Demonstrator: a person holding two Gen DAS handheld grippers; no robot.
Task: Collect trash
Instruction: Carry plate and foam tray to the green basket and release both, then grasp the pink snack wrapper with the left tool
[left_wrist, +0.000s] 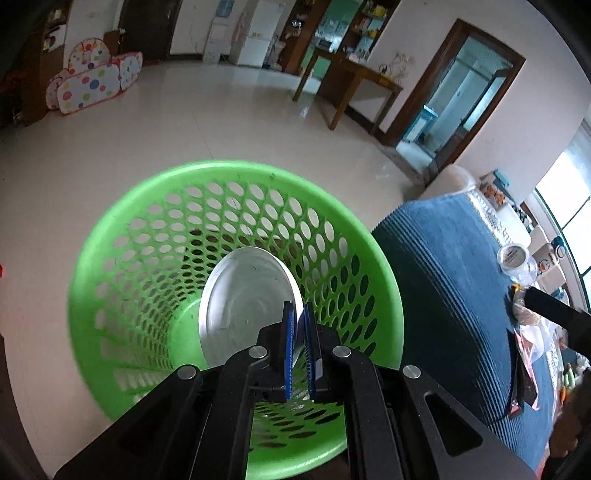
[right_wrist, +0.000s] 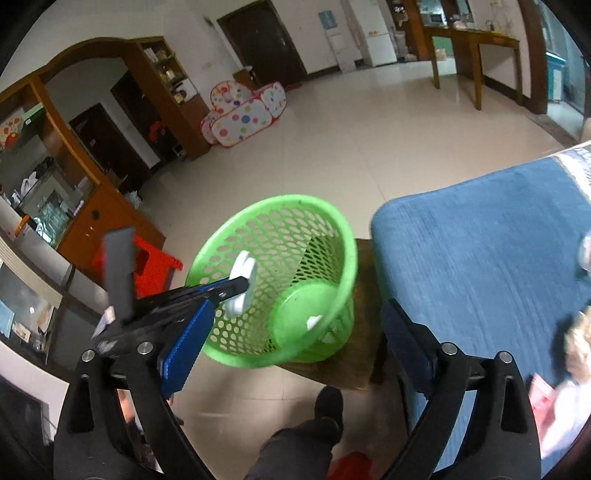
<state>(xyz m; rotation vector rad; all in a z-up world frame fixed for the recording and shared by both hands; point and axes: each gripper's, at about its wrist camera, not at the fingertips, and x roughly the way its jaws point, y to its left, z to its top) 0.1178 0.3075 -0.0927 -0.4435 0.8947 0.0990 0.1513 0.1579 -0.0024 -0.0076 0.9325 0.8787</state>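
We find the left gripper (left_wrist: 298, 314) clamped on the edge of a white plate (left_wrist: 243, 306), held over the mouth of the green basket (left_wrist: 147, 236). The right gripper (right_wrist: 295, 328) stands wide apart, nothing between its pads. The basket rests beside the blue-covered table (right_wrist: 480, 240), a white scrap (right_wrist: 314, 322) at its bottom.

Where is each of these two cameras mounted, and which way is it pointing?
Left wrist: on the left gripper, looking down into the green perforated plastic basket; its shut fingers pinch a round white lid.
Right wrist: on the right gripper, jaws open, facing basket and blue cloth-covered table; a leg and shoe show.
Shared: basket, lid, blue table.
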